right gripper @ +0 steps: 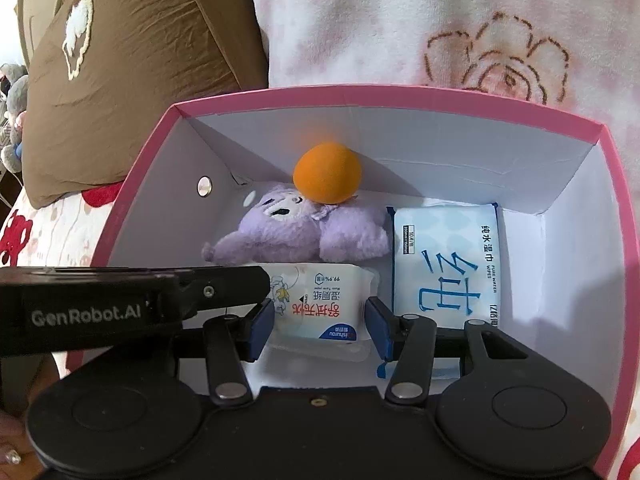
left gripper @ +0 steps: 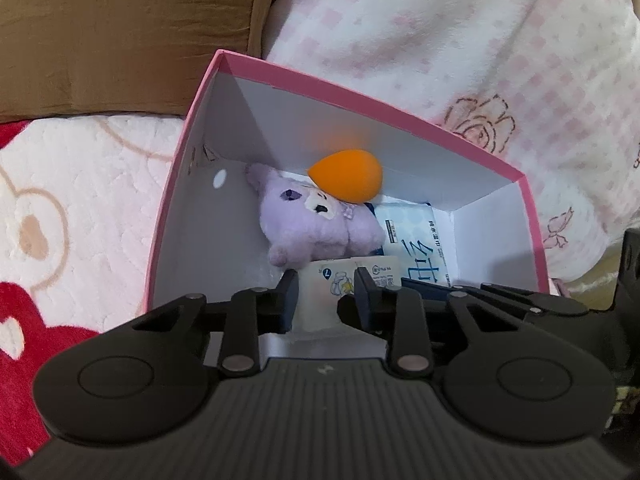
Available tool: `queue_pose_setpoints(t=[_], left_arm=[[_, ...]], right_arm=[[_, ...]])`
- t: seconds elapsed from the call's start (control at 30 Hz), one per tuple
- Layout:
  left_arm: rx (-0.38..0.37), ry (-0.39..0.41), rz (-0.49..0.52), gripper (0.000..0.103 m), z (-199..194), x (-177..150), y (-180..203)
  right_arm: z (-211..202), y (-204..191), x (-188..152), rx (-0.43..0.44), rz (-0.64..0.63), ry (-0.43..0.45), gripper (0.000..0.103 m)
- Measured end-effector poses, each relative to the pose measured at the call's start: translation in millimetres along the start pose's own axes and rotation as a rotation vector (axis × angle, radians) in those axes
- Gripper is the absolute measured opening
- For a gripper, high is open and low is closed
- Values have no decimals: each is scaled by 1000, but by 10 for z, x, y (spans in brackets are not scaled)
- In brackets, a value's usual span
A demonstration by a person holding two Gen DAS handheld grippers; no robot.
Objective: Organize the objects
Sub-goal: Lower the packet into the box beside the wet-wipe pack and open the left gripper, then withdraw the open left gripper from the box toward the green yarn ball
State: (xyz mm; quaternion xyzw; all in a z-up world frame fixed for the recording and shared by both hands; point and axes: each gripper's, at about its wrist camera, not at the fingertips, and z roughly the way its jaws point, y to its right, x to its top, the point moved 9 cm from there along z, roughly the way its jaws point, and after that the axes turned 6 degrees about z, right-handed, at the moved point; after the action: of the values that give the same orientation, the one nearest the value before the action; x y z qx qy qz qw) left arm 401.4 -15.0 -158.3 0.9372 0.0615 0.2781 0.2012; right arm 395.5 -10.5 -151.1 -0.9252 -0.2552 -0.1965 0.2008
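A pink box (left gripper: 360, 98) with white inside walls sits open on the bedding. Inside lie a purple plush toy (right gripper: 304, 236) and a large blue-and-white wipes pack (right gripper: 444, 264). An orange egg-shaped sponge (right gripper: 327, 172) rests on the plush's head, with an orange blur just above it. My right gripper (right gripper: 320, 326) is low in the box, its blue pads against both sides of a small white wipes pack (right gripper: 320, 304). My left gripper (left gripper: 326, 292) hovers over that pack's corner, its fingers narrowly apart and holding nothing. It also shows side-on in the right wrist view.
A brown pillow (right gripper: 132, 60) lies behind the box on the left. A pink-and-white rose-print blanket (left gripper: 460, 52) lies behind and to the right. Red-and-white bear-print bedding (left gripper: 60, 220) is under the box's left side. Grey soft toys (right gripper: 12, 120) sit at the far left.
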Motion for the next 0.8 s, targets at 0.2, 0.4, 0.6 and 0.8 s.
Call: queue_pose_setpoints(t=[0.2,0.4,0.6,0.8], left_arm=[[29,11,29,29,5,-27,22],[63,10,71,39,-9,-53,56],[58,15,76,42,-113,-90,83],[63,-1,97,49,-263,-164,154]], right_arm=[[-10,14,-12,-14,-11,10,59],[-73,51,-46,-50,-27,16,69],[-202,26,-77,-55,-71,43,69],[-515,-58,-186,-20,-108,79,71]])
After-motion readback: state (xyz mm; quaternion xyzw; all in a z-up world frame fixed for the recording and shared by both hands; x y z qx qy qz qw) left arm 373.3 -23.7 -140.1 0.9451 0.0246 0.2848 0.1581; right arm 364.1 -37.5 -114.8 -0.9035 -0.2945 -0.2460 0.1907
